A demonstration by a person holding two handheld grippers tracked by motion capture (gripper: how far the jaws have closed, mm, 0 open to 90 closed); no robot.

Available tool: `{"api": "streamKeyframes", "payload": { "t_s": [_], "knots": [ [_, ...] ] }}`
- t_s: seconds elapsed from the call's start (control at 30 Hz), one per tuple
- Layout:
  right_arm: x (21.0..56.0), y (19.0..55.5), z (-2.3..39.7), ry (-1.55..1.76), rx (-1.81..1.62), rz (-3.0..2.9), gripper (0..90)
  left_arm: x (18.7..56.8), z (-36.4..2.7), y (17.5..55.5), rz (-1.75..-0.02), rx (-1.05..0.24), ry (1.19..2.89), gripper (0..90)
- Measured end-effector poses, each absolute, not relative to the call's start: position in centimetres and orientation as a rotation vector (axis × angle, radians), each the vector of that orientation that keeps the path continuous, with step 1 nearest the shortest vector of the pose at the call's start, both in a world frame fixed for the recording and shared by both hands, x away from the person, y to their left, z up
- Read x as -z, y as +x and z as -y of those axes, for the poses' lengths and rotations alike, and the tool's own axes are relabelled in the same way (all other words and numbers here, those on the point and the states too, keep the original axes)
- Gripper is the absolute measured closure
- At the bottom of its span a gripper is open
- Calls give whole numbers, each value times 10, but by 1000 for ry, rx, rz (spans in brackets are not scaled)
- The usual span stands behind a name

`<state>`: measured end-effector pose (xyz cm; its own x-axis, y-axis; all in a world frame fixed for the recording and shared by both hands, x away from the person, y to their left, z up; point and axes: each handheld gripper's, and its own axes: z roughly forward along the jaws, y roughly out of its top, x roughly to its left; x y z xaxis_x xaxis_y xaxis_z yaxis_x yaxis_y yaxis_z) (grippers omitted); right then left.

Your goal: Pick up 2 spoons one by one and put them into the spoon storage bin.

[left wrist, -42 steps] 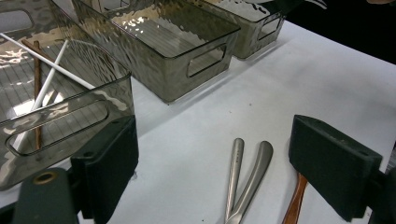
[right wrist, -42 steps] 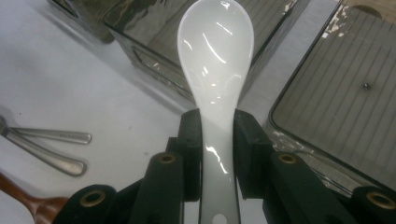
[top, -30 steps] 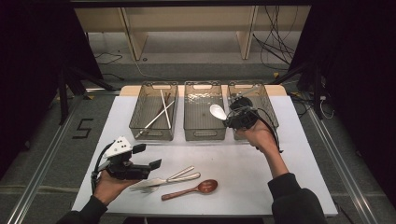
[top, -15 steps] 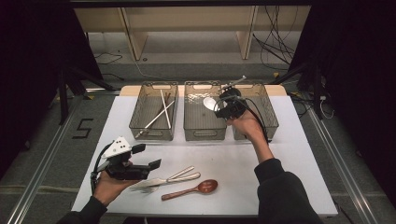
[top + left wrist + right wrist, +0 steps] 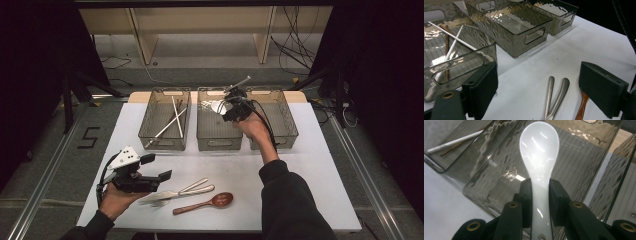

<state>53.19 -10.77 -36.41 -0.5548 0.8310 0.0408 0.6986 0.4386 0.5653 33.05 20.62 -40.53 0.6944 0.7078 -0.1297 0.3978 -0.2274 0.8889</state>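
Right gripper (image 5: 226,107) over middle bin (image 5: 216,137), clamped on white spoon (image 5: 218,106). Chopsticks (image 5: 172,121) in bin left of middle bin. Left gripper (image 5: 156,169) near metal utensils (image 5: 185,190), wooden spoon (image 5: 206,203), well below middle bin.

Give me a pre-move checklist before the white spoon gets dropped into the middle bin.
1. Grip on the white spoon: right gripper has both jaws pressed on its handle. Ok.
2. Spoon over the middle bin: bowl sits above the bin floor in the right gripper view. Ok.
3. Middle bin free of other things: the floor that shows is bare. Ok.
4. Chopsticks out of the way: they lie in the left bin. Ok.
5. Left gripper out of the way: open, near the table's front by the metal utensils and wooden spoon. Ok.
6. Height above the bin floor: cannot tell.
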Motion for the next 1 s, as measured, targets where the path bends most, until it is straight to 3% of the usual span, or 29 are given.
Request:
{"api": "streamKeyframes", "payload": {
  "t_s": [0.4, 0.53, 1.0],
  "knots": [
    [376, 540, 100, 1354, -729, -2454, 732, 406, -205, 331, -865, -363, 1856, 156],
    [375, 542, 98, 1347, -754, -2436, 507, 406, -205, 331, -865, -361, 1857, 156],
    [354, 515, 104, 1193, -877, -2488, 362, 406, -205, 331, -868, -363, 1853, 156]
  ]
}}
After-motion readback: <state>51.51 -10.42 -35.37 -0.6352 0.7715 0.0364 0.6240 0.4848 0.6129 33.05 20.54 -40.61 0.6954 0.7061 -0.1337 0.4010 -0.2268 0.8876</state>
